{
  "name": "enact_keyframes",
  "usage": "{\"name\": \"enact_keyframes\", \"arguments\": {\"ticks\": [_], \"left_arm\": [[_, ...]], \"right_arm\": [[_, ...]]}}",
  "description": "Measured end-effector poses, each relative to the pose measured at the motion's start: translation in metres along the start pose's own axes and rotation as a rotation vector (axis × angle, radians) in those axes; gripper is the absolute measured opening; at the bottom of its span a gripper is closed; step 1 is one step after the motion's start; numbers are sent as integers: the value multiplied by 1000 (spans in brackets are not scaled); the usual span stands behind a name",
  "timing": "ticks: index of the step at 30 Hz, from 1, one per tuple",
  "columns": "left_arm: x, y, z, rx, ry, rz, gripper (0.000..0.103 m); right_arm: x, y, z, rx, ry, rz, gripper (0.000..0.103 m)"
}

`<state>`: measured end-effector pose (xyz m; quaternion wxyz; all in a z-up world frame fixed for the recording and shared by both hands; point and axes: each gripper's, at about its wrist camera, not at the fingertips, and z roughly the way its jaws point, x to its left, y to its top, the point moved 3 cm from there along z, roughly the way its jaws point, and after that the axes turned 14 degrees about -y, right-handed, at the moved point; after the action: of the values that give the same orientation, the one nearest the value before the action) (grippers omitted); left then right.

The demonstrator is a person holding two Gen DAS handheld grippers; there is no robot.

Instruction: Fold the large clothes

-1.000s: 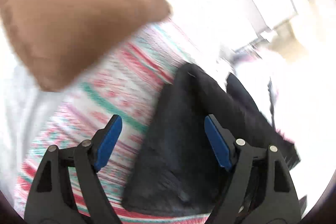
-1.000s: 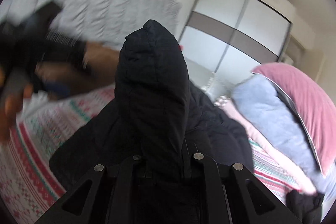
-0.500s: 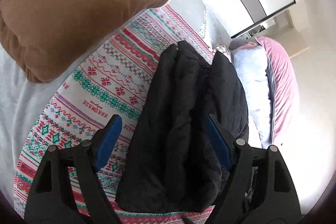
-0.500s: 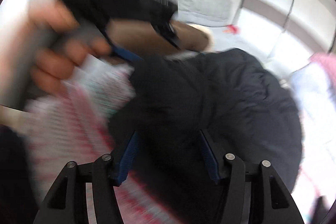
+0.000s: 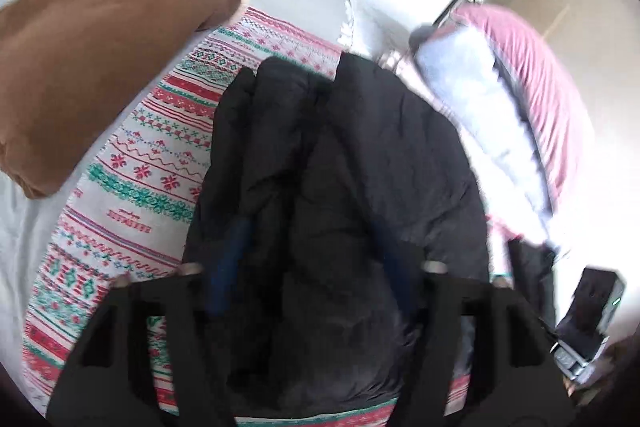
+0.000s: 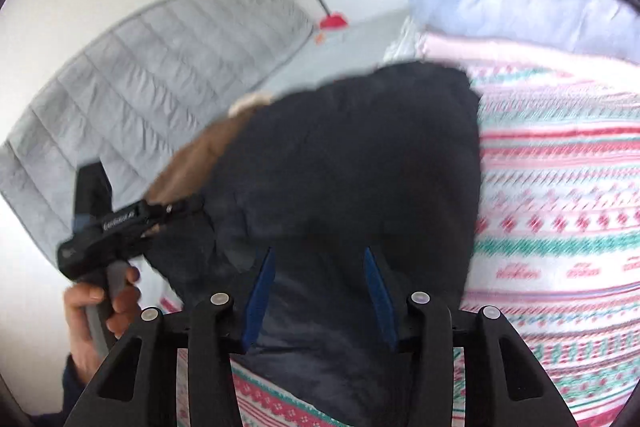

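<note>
Left wrist view looks down along the left gripper [image 5: 304,247], whose blue pads [image 5: 230,251] are spread apart with the black padded jacket [image 5: 344,163] bulging up between and over them; the pads are blurred and partly sunk in the dark cloth, so I cannot tell whether they press it. The jacket lies folded in a long bundle on the patterned red, green and white blanket [image 5: 148,163], running away from the camera. This view alone shows the brown fleece garment [image 5: 92,67] at full size, lying on the grey sheet to the jacket's left with a pale furry cuff, and the pink and pale blue pile of bedding [image 5: 520,99] to the right; at the lower right edge sits the body of the right gripper [image 5: 588,327], seen from outside. The right wrist view shows what the first cannot: the left hand [image 6: 100,311] wrapped round the grey handle of the left gripper [image 6: 120,227], whose tip is at the jacket's [image 6: 360,163] left edge, and a grey quilted mattress [image 6: 160,83] leaning against the wall. The right gripper [image 6: 318,291] has its blue pads [image 6: 258,291] wide apart, poised over the jacket's near part without pinching it.
</note>
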<state>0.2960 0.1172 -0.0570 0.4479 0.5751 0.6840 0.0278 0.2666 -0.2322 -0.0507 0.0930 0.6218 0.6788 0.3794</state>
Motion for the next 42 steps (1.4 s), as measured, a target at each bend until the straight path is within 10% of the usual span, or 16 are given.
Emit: {"name": "enact_keyframes", "arguments": {"ticks": [3, 9, 16, 19, 24, 31, 39, 42], "left_arm": [[-3, -8, 2, 29, 23, 30, 20], [2, -36, -8, 87, 94, 39, 14], [15, -47, 9, 154, 172, 51, 15], [15, -39, -2, 134, 127, 9, 17], [-12, -7, -55, -128, 61, 94, 27], [-53, 26, -4, -51, -35, 188, 35], [-11, 23, 59, -2, 218, 190, 36], [4, 24, 55, -14, 219, 148, 36]], "right_arm": [[19, -10, 15, 54, -9, -77, 45], [23, -23, 31, 126, 13, -135, 45], [46, -40, 75, 203, -85, -272, 44], [57, -42, 84, 216, -133, -304, 44], [56, -46, 91, 220, -144, -307, 44], [67, -49, 105, 212, -167, -321, 44], [50, -49, 66, 200, -129, -313, 45], [46, -3, 30, 48, -136, -276, 47]]}}
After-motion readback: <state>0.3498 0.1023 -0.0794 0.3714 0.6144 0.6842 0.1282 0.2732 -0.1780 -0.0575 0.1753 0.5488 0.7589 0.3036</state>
